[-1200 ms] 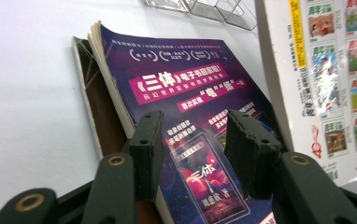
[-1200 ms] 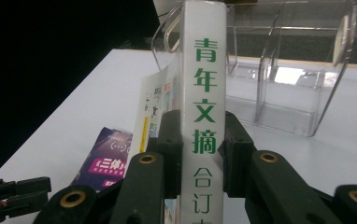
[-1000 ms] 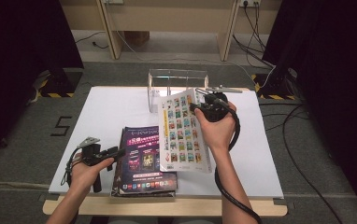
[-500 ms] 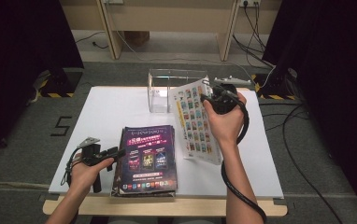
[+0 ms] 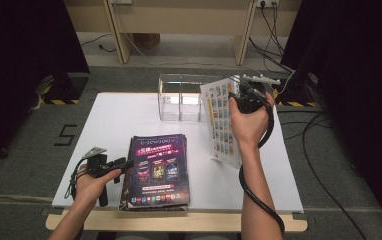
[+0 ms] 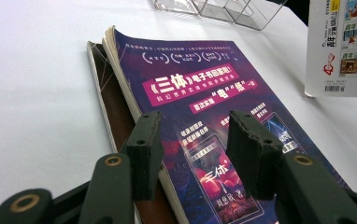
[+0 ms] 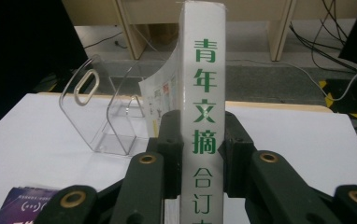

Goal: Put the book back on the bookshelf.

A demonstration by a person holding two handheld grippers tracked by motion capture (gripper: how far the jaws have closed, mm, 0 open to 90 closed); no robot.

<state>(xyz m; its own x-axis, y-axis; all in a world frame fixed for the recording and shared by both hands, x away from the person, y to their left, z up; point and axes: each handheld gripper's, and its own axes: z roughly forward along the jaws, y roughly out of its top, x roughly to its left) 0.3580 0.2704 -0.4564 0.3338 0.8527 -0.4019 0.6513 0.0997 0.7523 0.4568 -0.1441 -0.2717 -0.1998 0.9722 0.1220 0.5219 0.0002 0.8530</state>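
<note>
A person's right gripper [image 5: 243, 95], jaws clamped on the spine of a white-spined magazine [image 5: 221, 122], holds it upright over the table's far right, beside the clear acrylic rack [image 5: 181, 97]; slotting it in looks to be the step in hand, which calls for lining the spine up with a compartment. The left gripper [image 5: 124, 163], jaws spread, rests at the purple-covered stack [image 5: 158, 170] near the front. Against a second earlier, the magazine stands higher, more upright and farther right.

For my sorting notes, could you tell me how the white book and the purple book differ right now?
The white book is upright, lifted, clamped at its spine by the right gripper; the purple book lies flat atop a stack, unheld. White's cover shows small picture grids; purple's is dark. Both carry Chinese text.
</note>
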